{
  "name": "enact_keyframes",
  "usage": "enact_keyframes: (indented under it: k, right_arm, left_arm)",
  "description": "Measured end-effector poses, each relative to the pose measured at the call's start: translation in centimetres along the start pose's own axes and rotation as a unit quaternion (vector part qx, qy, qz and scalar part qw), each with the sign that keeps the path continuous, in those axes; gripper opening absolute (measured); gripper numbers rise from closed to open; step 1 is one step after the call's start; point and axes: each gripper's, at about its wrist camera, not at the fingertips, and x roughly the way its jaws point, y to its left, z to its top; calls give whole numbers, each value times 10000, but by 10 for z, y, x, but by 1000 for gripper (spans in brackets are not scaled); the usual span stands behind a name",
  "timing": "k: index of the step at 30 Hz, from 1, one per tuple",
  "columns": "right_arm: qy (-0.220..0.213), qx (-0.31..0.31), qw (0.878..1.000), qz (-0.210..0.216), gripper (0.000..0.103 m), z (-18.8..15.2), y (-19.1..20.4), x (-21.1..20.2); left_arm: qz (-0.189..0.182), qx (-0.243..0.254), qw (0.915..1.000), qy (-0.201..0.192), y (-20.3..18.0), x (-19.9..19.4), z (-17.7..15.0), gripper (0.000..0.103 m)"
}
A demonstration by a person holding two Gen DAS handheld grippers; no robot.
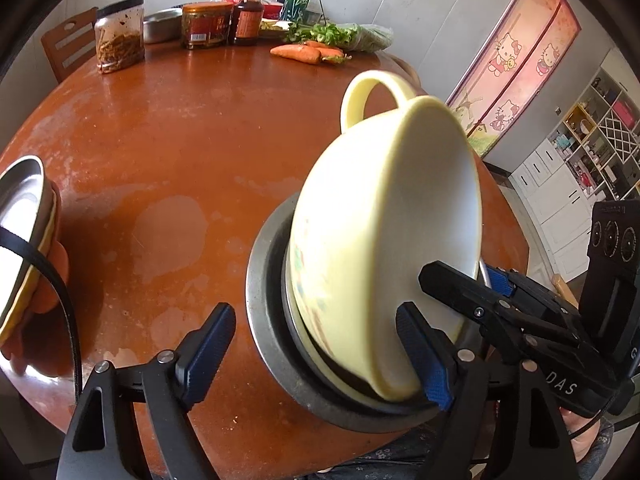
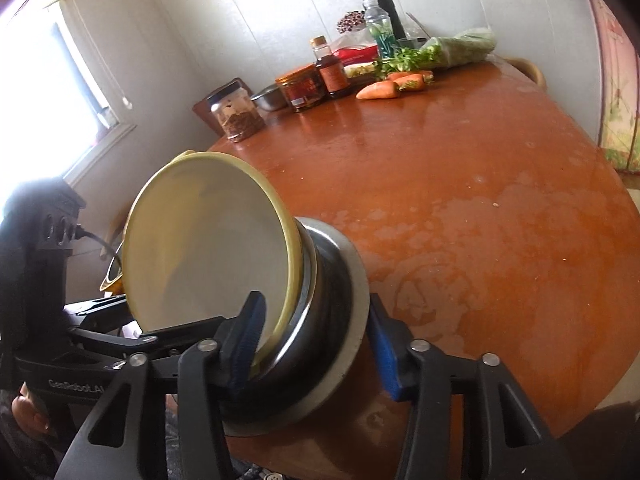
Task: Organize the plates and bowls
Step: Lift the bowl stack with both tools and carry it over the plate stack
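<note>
A pale yellow bowl with a loop handle (image 1: 380,240) is tilted on its side, nested in a steel bowl (image 1: 264,312) at the table's near edge. It also shows in the right wrist view (image 2: 200,240), with the steel bowl (image 2: 336,300) behind it. My right gripper (image 2: 316,344) is open and straddles the rims of both bowls; its fingers (image 1: 452,284) reach the yellow bowl's rim. My left gripper (image 1: 320,352) is open, its right finger beside the yellow bowl. A stack of steel and yellow plates (image 1: 24,216) is at far left.
The round brown table (image 1: 180,140) carries jars (image 1: 120,36), a sauce bottle (image 1: 248,16), a steel dish (image 1: 160,26), carrots (image 1: 304,53), greens and water bottles at its far side. A wooden chair (image 1: 68,44) stands behind. Shelving (image 1: 592,152) is at the right.
</note>
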Motion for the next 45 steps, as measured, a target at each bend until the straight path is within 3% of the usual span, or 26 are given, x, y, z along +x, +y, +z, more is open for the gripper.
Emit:
enact_keyframes:
  k: [5, 9, 11, 20, 45]
  right_arm:
    - [25, 0, 10000, 21, 48, 0, -1, 2]
    - [16, 22, 10000, 26, 47, -1, -1, 3]
    - [18, 19, 10000, 11, 47, 0, 0, 4]
    - [156, 204, 9994, 211, 47, -2, -4, 9]
    - [107, 264, 9995, 144, 45, -1, -1, 7]
  left_arm:
    - [-139, -115, 9998, 96, 3, 6, 0, 80]
    - [-211, -30, 9998, 33, -2, 4, -1, 66]
    - [-183, 12, 9998, 9, -5, 3, 0, 65]
    - [-285, -71, 9995, 64, 0, 3, 0, 65]
    - [-409, -212, 9989, 78, 5, 3, 0, 60]
